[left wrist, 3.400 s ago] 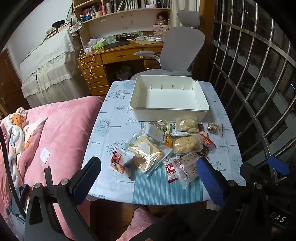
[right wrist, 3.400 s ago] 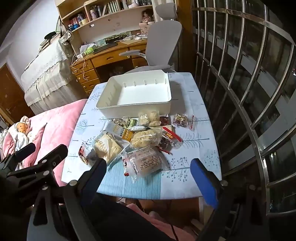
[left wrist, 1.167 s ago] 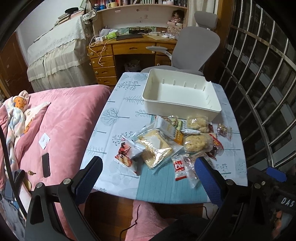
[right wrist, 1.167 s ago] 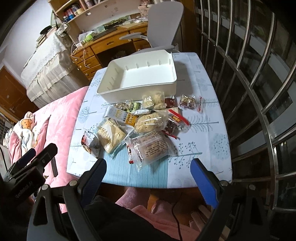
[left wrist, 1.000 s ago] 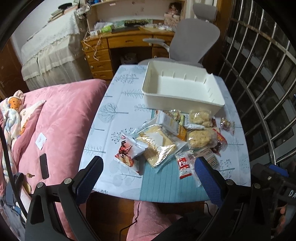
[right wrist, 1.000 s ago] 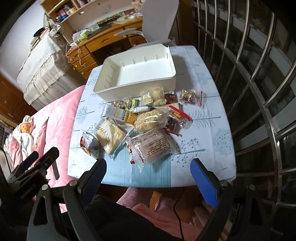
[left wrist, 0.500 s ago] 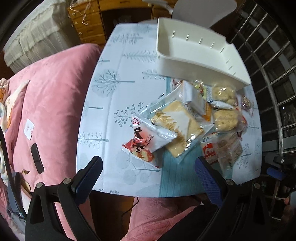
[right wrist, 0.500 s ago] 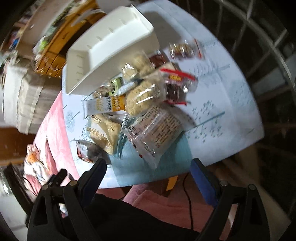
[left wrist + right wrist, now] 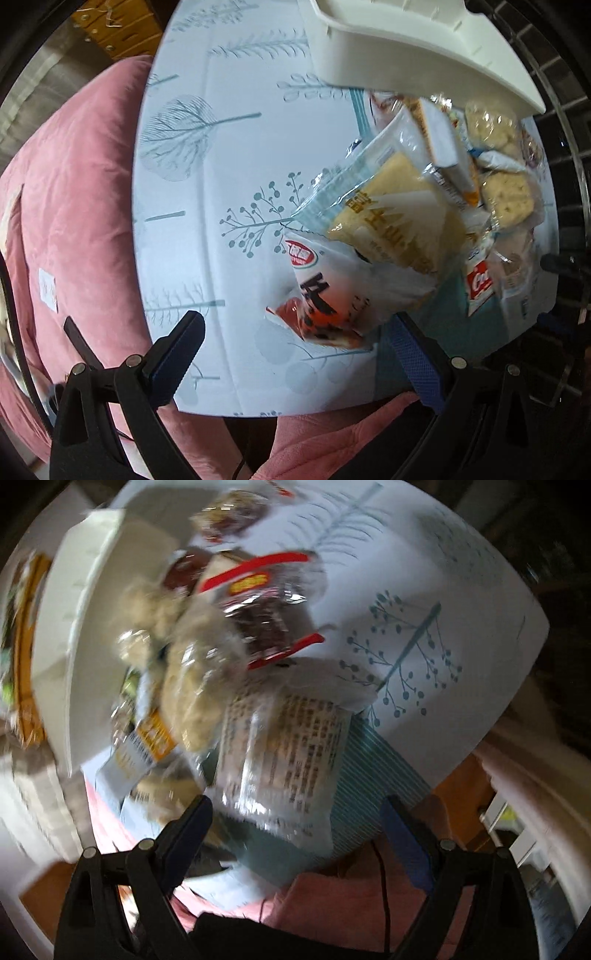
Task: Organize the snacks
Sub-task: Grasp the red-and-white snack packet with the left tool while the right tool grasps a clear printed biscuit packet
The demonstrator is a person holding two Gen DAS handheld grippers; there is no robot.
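A pile of wrapped snacks lies on the table in front of a white bin [image 9: 424, 44]. My left gripper [image 9: 295, 343] is open, low over the table's near edge, with a red-and-white snack packet [image 9: 325, 295] just ahead between its fingers. A yellow cake pack [image 9: 391, 214] lies behind it. My right gripper [image 9: 295, 823] is open, close above a clear printed snack bag [image 9: 284, 746]. A puffed snack bag [image 9: 192, 686] and a red-striped pack [image 9: 258, 602] lie beyond; the white bin [image 9: 66, 627] is at the left. The right wrist view is blurred.
The table has a pale cloth with tree prints [image 9: 192, 147] and a teal striped mat [image 9: 373, 775]. A pink quilt [image 9: 66, 206] lies left of the table. Dark window bars [image 9: 569, 110] stand to the right.
Both grippers have dropped down and forward towards the snack pile. The left now hovers by the red-and-white packet, the right by the clear printed bag. Both stay open.
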